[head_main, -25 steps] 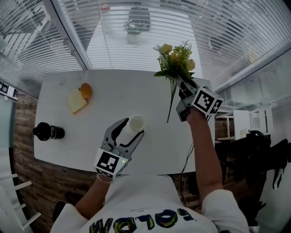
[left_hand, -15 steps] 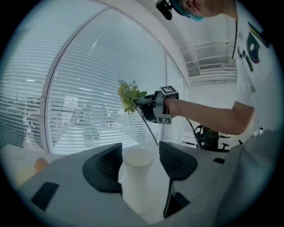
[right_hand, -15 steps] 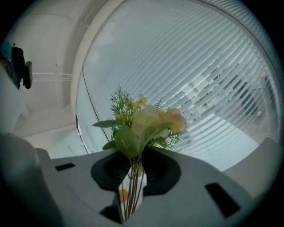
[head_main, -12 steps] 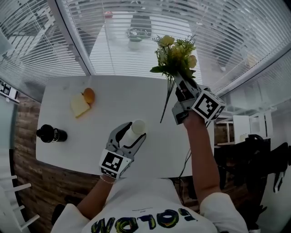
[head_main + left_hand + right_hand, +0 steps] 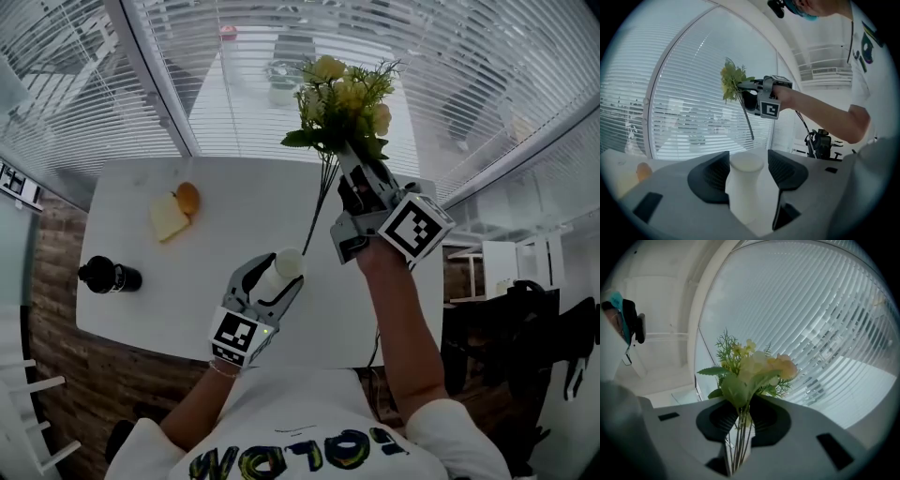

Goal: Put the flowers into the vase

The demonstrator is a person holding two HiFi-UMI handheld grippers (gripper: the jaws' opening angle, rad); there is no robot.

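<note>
R hand-held gripper (image 5: 347, 157) (image 5: 740, 420): jaws nearly shut, clamped on the thin stems (image 5: 319, 202) of the flowers (image 5: 337, 94) (image 5: 754, 369), just under the blooms. Blooms sit right at the jaw tips and fan out beyond them, toward the window blinds (image 5: 281, 47). The stems' free ends hang below the jaws. In the L gripper view the bunch (image 5: 732, 82) is up in the air w/ its stems (image 5: 747, 122) running down at a slight slant, so long axis is near upright, cut ends lowest.

L hand-held gripper (image 5: 274, 274) (image 5: 746, 171): jaws closed round the white vase (image 5: 286, 264) (image 5: 744, 187), pads flanking its upper part and, by the look of it, pressing on it. The vase stands upright on the bench (image 5: 234, 206), mouth up.

Key relation: from the R gripper the vase mouth lies below and across toward the L gripper. In the head view the stem ends come just beside the mouth; the L gripper view shows them apart from it, higher and further off. Not yet in.

Judgement: R hand is the one to act, since it has the flowers; L only steadies. Next move prob needs stem ends brought over the mouth, axis kept upright, then lowered in. Risk: the loose stems splay and some miss the narrow opening.
</note>
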